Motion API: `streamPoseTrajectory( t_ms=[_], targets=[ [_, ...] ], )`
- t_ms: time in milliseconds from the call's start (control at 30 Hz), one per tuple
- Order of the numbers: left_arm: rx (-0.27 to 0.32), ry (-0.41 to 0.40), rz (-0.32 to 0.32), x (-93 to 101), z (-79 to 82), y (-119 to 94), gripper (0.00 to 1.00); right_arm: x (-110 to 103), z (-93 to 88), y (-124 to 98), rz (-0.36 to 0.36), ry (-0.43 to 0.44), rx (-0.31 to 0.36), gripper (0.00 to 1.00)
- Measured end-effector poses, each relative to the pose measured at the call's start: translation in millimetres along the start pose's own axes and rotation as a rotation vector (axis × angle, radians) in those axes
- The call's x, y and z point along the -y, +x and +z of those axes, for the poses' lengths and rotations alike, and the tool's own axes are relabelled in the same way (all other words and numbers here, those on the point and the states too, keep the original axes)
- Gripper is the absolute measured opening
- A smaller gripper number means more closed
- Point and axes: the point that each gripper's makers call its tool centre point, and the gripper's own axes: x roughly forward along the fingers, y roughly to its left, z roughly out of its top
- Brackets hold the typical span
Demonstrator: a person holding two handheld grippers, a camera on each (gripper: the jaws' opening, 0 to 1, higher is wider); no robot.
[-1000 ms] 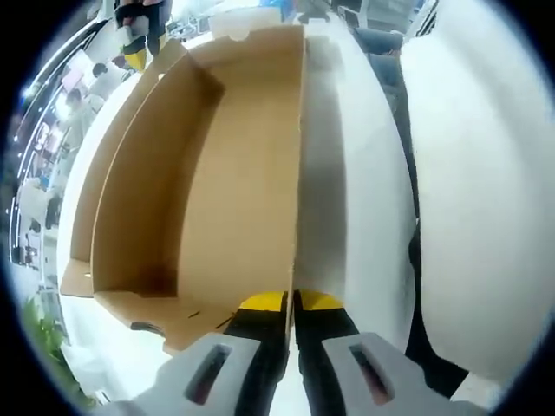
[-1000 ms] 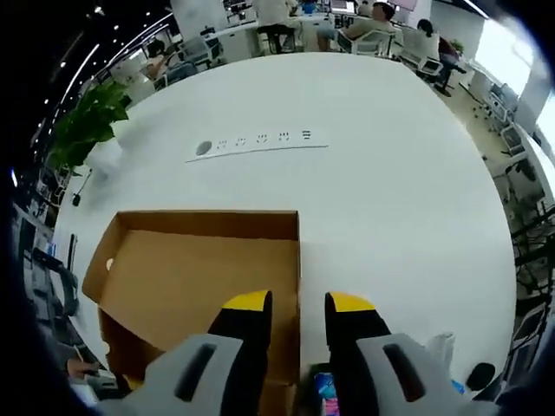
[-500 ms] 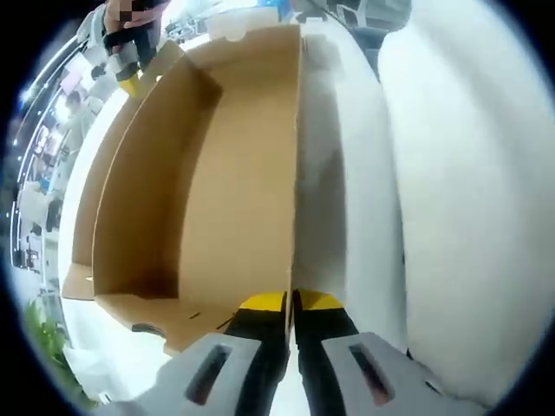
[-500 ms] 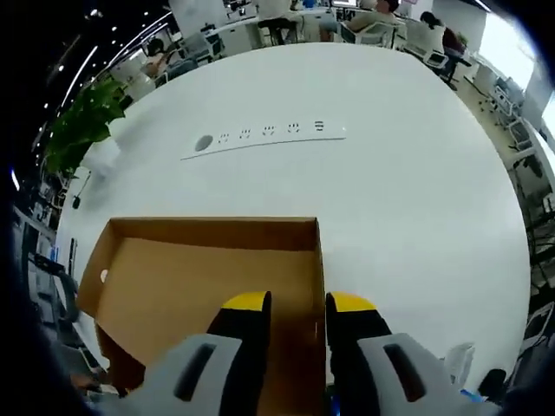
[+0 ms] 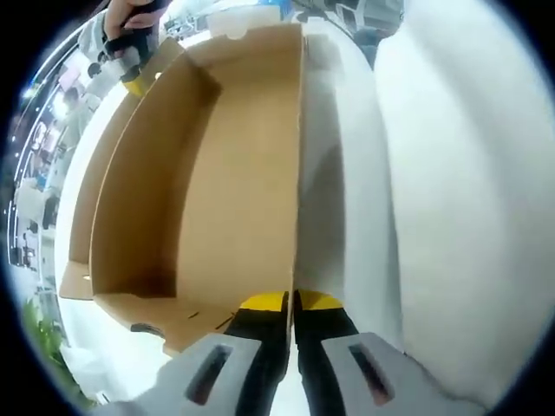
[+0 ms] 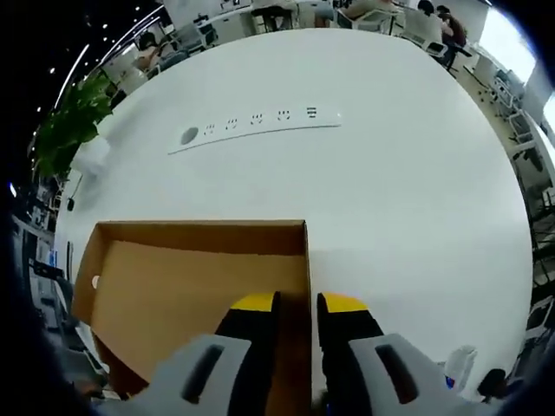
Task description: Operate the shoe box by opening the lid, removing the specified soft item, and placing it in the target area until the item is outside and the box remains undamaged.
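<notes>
Big white table (image 6: 408,191) takes up most of the right gripper view, w/ a long strip of sockets (image 6: 256,127) across the upper middle and a green plant (image 6: 65,117) at upper left. On it sits the brown shoe box lid (image 6: 186,286), lower left of that view, underside up, swung wide open.

In the left gripper view the same lid (image 5: 217,165) runs from bottom centre to the top of frame, standing on edge. Reason it stands that way, I'd say: both grippers have its free rim, one at each end, holding it open so the box can be reached w/o tearing the card.

Left gripper (image 5: 290,305): yellow tips pressed together on the lid's rim, card sandwiched between them, bottom centre. Right gripper (image 6: 295,310): tips either side of the lid's right wall, narrow gap, card between them; looks like a pinch. It also shows far off in the left gripper view, upper left (image 5: 130,74), at the lid's other end.

The soft item: can't see it, prob. in the box below the frames.

Vs 0.5 s ago: right tips are closer together now, gap clearly narrower. Left grip is unchanged; lid sits about the same in its view.
</notes>
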Motion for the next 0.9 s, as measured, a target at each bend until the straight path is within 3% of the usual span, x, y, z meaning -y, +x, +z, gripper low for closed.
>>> streamPoseTrajectory(
  t_ms=[100,200,500,533,733,900],
  targets=[
    [0.002,0.002,0.002,0.1,0.0,0,0.02,1,-0.2,3,0.008,0.017,-0.006,0.14],
    [0.001,-0.001,0.001,-0.1,-0.1,0,0.02,1,-0.8,4,0.008,0.003,-0.015,0.04],
    [-0.007,-0.016,-0.007,-0.2,-0.2,0,0.02,5,-3.2,3,-0.003,-0.071,-0.025,0.0],
    [-0.007,-0.017,-0.007,-0.2,-0.1,0,0.02,5,-0.5,2,0.0,-0.114,-0.012,0.0],
    [-0.01,-0.028,-0.011,-0.2,-0.1,0,0.02,5,1.4,-1,-0.008,-0.143,0.02,0.0],
    [-0.017,-0.039,-0.014,-0.5,-0.3,1,0.02,5,5.3,-9,0.004,-0.086,0.072,0.0]
  ],
)
